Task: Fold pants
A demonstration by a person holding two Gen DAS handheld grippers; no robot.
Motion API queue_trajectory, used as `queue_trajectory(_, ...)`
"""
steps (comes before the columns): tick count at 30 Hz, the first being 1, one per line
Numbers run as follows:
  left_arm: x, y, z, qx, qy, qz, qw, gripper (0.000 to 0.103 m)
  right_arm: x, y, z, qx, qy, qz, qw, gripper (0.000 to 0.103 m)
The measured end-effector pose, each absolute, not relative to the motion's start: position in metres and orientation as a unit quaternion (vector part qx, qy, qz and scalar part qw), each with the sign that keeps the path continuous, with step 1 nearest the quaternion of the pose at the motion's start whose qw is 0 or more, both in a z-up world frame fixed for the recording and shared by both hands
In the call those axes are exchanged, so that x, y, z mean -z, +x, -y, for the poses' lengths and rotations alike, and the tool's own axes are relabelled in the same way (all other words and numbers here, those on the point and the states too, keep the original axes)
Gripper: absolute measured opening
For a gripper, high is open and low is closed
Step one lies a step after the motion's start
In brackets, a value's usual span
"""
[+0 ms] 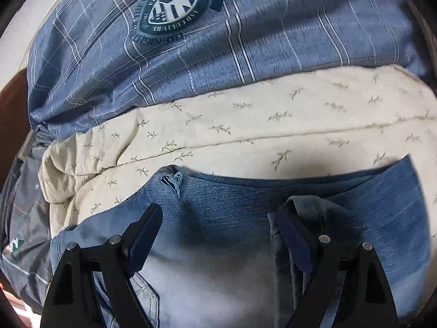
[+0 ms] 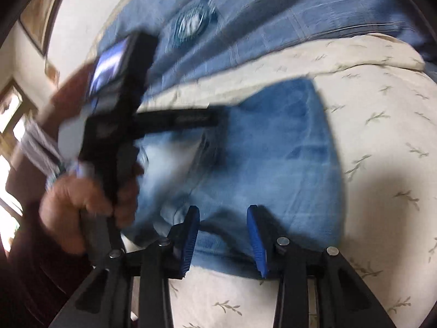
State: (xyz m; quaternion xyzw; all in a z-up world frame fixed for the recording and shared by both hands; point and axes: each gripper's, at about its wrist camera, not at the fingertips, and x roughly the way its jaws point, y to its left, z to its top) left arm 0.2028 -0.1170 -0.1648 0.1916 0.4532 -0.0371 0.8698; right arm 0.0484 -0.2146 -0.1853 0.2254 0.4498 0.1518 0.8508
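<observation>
Light blue jeans (image 1: 218,259) lie folded on a cream leaf-print cover (image 1: 245,131), with a frayed rip (image 1: 172,181) near their far edge. My left gripper (image 1: 218,216) hovers over the denim with its jaws spread wide. Its right finger (image 1: 289,224) sits beside a raised fold of cloth. In the right wrist view the jeans (image 2: 273,150) form a compact stack. My right gripper (image 2: 223,213) stands over their near edge, jaws apart, with nothing pinched. A person's hand (image 2: 82,205) holds the blurred black handle (image 2: 109,158) of the left tool at the jeans' left side.
Blue checked bedding (image 1: 273,41) with a round badge (image 1: 174,11) lies behind the cream cover (image 2: 382,136). A white wall with a framed picture (image 2: 38,13) and a bright window (image 2: 11,114) are at the left. A dark sleeve (image 2: 32,287) fills the lower left.
</observation>
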Motion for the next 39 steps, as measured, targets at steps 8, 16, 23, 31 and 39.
queue_trajectory(8,0.147,0.191,0.091,0.060,0.144,-0.450,0.879,0.086,0.181,0.046,0.210,-0.182,0.221,-0.442,0.850,0.038)
queue_trajectory(16,0.146,0.138,0.074,0.100,0.147,-0.452,0.874,0.086,0.175,0.058,0.266,-0.097,0.344,-0.373,0.856,0.038)
queue_trajectory(23,0.168,0.115,0.086,0.099,0.180,-0.463,0.862,0.086,0.202,0.084,0.283,-0.078,0.431,-0.384,0.813,0.039)
queue_trajectory(31,0.142,0.103,0.052,0.115,0.105,-0.459,0.875,0.086,0.194,0.079,0.276,-0.086,0.420,-0.387,0.816,0.041)
queue_trajectory(39,0.101,0.085,-0.048,0.048,0.043,-0.406,0.912,0.086,0.176,0.079,0.223,-0.151,0.322,-0.403,0.843,0.041)
